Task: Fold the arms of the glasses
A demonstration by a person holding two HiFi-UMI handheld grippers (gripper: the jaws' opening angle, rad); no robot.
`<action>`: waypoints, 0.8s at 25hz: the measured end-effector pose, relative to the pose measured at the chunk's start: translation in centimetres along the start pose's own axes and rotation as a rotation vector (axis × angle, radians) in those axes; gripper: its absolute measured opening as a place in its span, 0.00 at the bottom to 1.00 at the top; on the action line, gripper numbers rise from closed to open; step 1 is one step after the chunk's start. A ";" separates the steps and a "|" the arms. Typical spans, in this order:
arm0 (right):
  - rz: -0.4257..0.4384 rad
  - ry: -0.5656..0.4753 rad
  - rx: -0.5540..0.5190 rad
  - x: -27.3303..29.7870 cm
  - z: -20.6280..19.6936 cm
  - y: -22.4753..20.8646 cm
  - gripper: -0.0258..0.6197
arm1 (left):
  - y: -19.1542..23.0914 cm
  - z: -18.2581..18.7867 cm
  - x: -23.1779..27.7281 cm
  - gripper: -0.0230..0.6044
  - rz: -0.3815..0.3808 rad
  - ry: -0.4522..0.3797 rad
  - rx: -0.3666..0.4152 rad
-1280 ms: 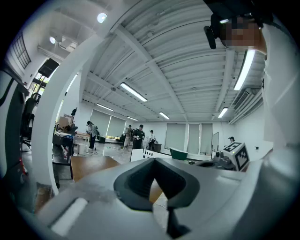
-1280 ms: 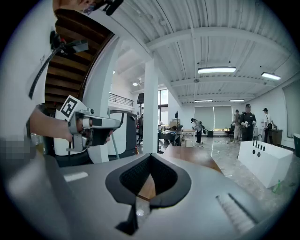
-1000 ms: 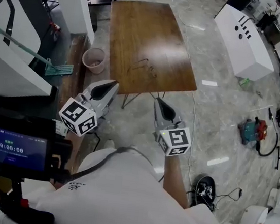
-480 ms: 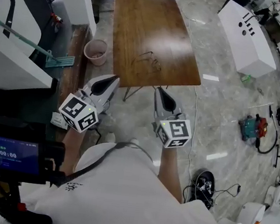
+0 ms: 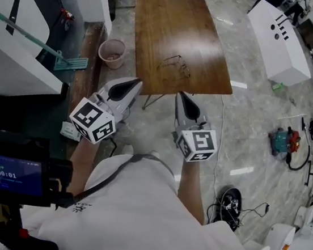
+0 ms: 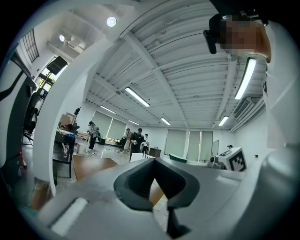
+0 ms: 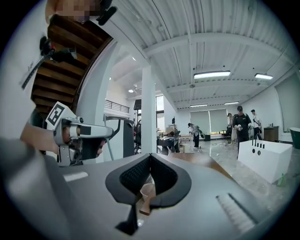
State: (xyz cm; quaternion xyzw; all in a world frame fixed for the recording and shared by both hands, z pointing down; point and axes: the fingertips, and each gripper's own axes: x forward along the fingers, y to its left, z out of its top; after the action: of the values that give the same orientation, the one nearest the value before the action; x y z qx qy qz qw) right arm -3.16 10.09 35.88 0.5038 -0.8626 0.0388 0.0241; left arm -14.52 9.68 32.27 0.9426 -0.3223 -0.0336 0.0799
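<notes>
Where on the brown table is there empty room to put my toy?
Almost all of the wooden table is bare: the far half beyond the glasses, and strips left and right of them. Only the spot with the glasses, nearer the front edge, is taken. A pink bucket crowds the floor by the table's left side.

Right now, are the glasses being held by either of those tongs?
No, the glasses lie on the wooden table, well apart from the left tongs and the right tongs.

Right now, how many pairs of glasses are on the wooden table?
1. The glasses lie on the wooden table, toward its near end; nothing seems hidden.
</notes>
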 end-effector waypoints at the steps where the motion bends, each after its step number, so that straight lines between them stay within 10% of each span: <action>1: -0.008 0.001 0.005 0.2 -0.3 0.2 0.05 | 0.4 -0.1 -0.3 0.04 -0.003 0.002 0.001; 20: -0.138 0.123 -0.003 0.4 -3.2 -7.3 0.05 | 6.4 -0.3 1.2 0.04 0.023 0.062 -0.003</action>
State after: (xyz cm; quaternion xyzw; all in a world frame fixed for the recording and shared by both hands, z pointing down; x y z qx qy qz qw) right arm 2.95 6.44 39.43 0.5588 -0.8227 0.0665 0.0804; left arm -17.43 3.99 33.67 0.9394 -0.3303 -0.0041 0.0915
